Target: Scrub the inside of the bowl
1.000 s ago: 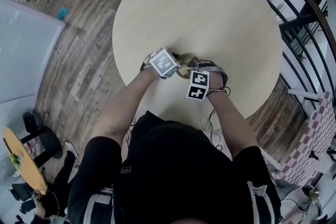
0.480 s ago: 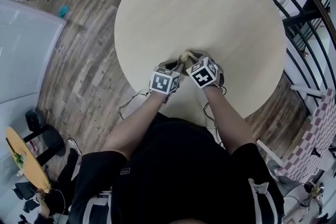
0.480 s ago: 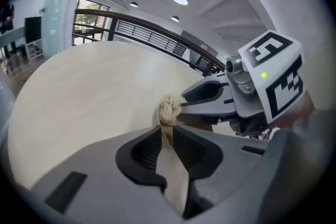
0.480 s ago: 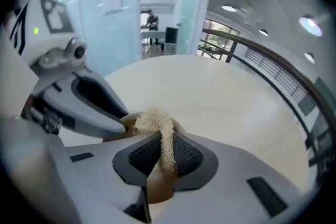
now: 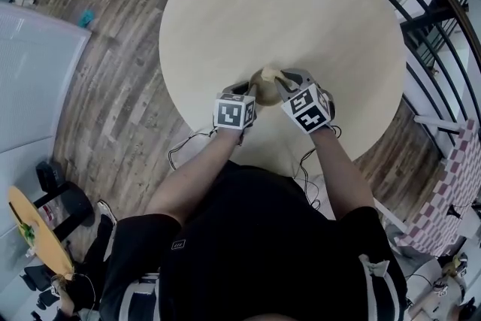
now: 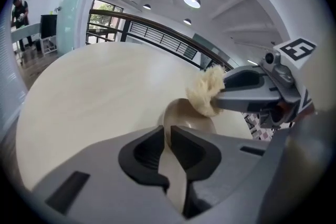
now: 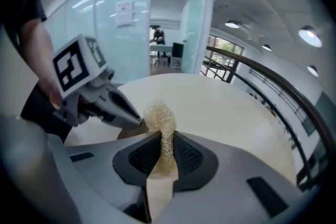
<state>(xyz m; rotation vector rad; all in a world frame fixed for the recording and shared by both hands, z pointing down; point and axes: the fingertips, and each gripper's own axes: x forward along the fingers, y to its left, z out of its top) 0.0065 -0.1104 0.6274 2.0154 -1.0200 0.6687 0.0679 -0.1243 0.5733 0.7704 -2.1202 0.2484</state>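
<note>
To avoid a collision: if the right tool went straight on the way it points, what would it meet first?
Probably the bowl, with the scrubber it grips touching first; the left tool sits close beside that line. Depth is unclear.

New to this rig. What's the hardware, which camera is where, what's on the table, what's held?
There is no robot here. A person holds a two-jaw tool in each hand, and the cubes with black-and-white squares are part of those tools. The overhead picture comes from a camera on the person's head, looking down at a round table. The other two pictures come from a camera riding on each tool, looking along its jaws.

The left tool grips the rim of a small brownish bowl, and its jaws have just closed further. The right tool is clamped on a pale mesh scrubber, which is by the bowl's rim. I can't tell whether the scrubber touches the bowl.
</note>
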